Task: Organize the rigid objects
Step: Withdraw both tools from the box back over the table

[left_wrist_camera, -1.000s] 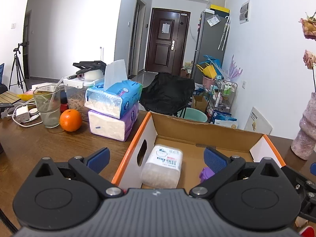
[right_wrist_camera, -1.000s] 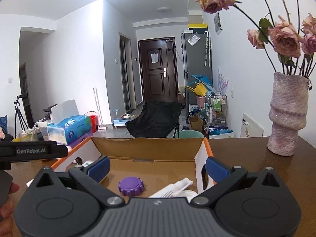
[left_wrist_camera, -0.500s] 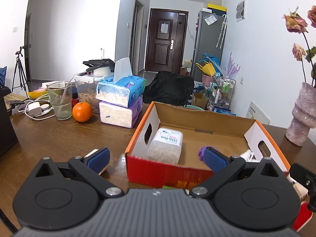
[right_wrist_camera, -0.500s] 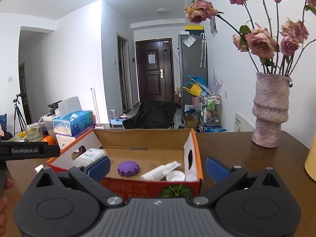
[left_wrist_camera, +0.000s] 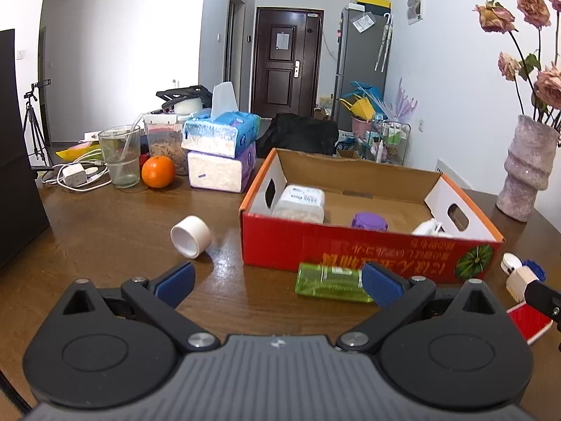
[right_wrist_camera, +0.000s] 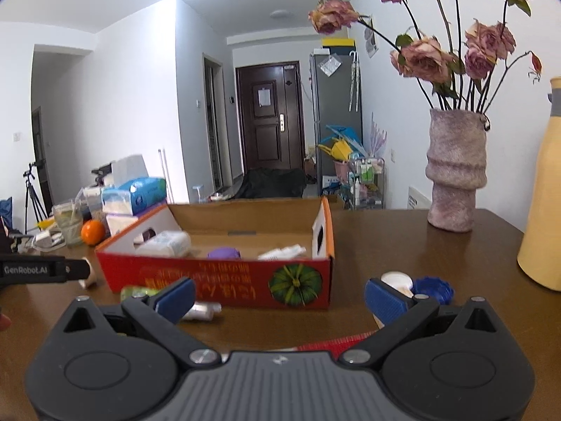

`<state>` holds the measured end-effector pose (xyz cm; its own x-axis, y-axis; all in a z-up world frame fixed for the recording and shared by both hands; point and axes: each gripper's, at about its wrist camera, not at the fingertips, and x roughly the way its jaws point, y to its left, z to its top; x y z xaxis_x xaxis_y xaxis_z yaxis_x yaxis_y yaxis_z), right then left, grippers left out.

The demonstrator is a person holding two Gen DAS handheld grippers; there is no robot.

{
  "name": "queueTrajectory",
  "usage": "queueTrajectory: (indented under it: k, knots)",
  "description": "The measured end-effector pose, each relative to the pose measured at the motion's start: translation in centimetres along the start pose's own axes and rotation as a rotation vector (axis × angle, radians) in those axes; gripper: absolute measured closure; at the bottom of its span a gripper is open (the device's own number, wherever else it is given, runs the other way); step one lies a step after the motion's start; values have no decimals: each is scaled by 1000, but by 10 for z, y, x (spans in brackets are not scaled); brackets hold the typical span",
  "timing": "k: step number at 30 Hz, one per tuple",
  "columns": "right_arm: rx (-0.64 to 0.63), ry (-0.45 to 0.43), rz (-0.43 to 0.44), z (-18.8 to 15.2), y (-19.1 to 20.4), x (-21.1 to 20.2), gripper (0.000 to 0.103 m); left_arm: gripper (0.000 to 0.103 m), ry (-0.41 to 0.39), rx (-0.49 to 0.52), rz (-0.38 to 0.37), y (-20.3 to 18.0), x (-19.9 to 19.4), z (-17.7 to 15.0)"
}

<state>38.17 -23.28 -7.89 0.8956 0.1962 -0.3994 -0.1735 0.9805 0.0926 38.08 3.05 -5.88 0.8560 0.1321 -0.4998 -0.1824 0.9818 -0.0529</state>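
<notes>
A red cardboard box point(left_wrist_camera: 368, 245) point(right_wrist_camera: 217, 277) sits mid-table and holds a white container point(left_wrist_camera: 299, 201), a purple lid point(left_wrist_camera: 370, 220) and a white spray bottle point(left_wrist_camera: 427, 227). Loose in front of the box lie a green bottle point(left_wrist_camera: 329, 282), a white cup on its side point(left_wrist_camera: 191, 235), a white cap point(right_wrist_camera: 396, 280), a blue lid point(right_wrist_camera: 433, 288) and a flat red item point(left_wrist_camera: 527, 321). My left gripper point(left_wrist_camera: 277, 282) is open above the table, short of the green bottle. My right gripper point(right_wrist_camera: 278, 296) is open and empty, near the box's front right corner.
Two stacked tissue packs point(left_wrist_camera: 221, 154), an orange point(left_wrist_camera: 158, 172), a glass point(left_wrist_camera: 120, 161) and a charger with cables point(left_wrist_camera: 73, 175) crowd the far left. A pink vase of dried roses point(right_wrist_camera: 455, 179) and a yellow vessel point(right_wrist_camera: 543, 196) stand on the right.
Both grippers pulled back from over the box, toward the table's near side. The box front and the loose items before it have come into view. Both stay open.
</notes>
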Motion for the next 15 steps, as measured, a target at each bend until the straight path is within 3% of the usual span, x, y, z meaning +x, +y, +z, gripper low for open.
queueTrajectory:
  k: [15]
  knots:
    - [-48,115,-40,-37,-6,1,0,0,65,38,-38,5,2,-17]
